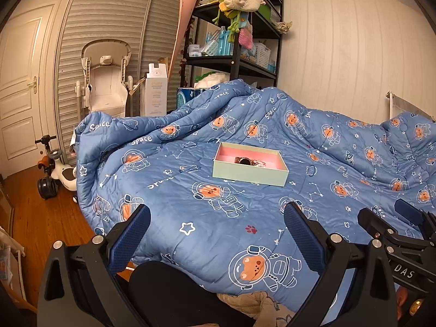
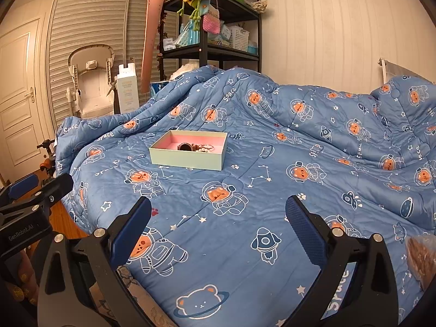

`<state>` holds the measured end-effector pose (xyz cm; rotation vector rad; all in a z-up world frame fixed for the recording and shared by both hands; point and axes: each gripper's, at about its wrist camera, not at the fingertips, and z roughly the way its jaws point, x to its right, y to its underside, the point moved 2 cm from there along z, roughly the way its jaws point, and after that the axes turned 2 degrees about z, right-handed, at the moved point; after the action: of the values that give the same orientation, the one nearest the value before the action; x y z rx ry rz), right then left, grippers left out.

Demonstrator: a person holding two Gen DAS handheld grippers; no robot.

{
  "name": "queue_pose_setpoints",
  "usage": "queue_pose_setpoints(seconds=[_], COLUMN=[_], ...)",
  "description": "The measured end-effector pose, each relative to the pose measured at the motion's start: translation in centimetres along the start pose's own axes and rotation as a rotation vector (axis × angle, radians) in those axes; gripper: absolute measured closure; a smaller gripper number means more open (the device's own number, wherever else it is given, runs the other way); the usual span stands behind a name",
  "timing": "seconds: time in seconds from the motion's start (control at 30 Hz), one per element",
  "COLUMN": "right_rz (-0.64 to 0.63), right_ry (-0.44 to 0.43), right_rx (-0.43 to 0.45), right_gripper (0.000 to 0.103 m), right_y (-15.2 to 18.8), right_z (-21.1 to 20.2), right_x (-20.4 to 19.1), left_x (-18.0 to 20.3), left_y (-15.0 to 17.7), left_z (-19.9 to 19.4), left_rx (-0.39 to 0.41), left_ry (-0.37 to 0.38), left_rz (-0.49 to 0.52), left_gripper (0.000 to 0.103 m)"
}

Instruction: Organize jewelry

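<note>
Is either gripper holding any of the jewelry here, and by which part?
Nothing is held. The left gripper and right gripper are both open and empty; the jewelry lies in the box.

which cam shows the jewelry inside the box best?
Right wrist view: the pile of jewelry lies in the pale green, pink-lined cardboard box, with more interior visible. Left wrist view shows the same pile, mostly hidden behind the near wall.
</note>
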<state>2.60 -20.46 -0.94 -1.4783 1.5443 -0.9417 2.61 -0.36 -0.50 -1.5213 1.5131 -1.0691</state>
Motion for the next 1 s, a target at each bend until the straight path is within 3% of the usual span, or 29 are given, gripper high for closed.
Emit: queue_pose_setpoints(seconds=[1.0], right_rz=[-0.001], right_ry=[-0.001], right_rx=[0.000], right_gripper=[0.006], right_y=[-0.02], right_z=[-0.05], right_x=[-0.01], left_x=[-0.02], left_y=[0.35], left_z=[0.16], left_rx=[-0.007], left_ry=[-0.008], left_rz=[-0.004], left_gripper=[0.007])
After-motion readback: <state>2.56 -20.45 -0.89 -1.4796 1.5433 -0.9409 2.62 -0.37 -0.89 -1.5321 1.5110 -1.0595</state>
